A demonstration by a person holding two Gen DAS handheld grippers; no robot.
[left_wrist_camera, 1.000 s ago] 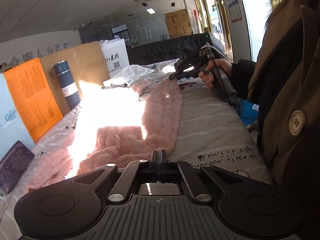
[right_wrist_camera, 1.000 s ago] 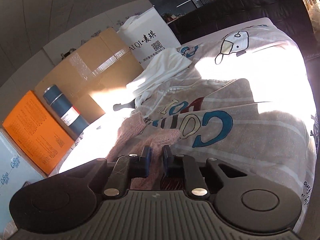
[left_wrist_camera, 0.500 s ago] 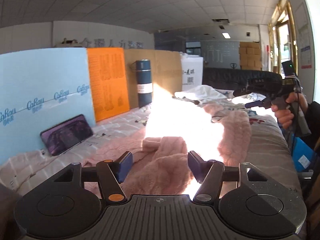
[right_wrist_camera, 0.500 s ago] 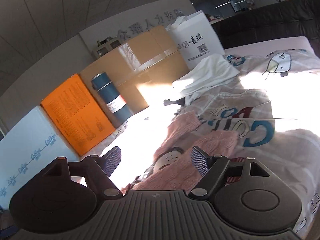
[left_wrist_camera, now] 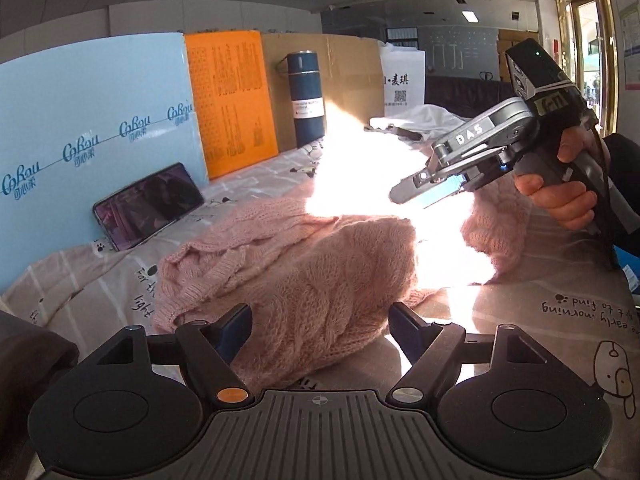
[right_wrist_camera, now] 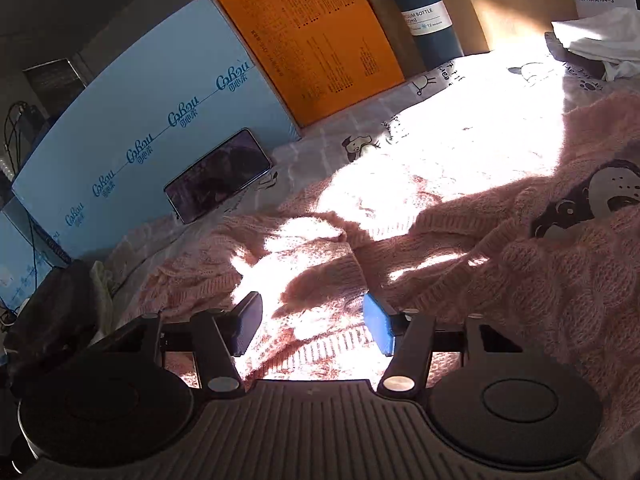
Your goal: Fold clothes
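Note:
A pink cable-knit sweater (left_wrist_camera: 304,276) lies bunched on the bed, partly folded over itself. It also shows in the right wrist view (right_wrist_camera: 460,240), where a dog patch (right_wrist_camera: 588,200) shows on it. My left gripper (left_wrist_camera: 320,324) is open and empty, its fingers either side of the sweater's near fold. My right gripper (right_wrist_camera: 312,322) is open and empty just above the sweater's ribbed hem. In the left wrist view the right gripper (left_wrist_camera: 432,192) hovers over the sweater's far side, held in a hand.
A printed grey bedsheet (left_wrist_camera: 560,280) covers the bed. A phone (left_wrist_camera: 148,204) leans on a blue board (left_wrist_camera: 88,152). An orange board (left_wrist_camera: 232,100), a dark blue bottle (left_wrist_camera: 306,96), cardboard and a white bag (left_wrist_camera: 404,80) stand behind. White clothes (right_wrist_camera: 600,36) lie at the back.
Both grippers, shut one second ago, have opened. The right gripper has swung left and down over the sweater. The left gripper has moved closer to the sweater's near fold.

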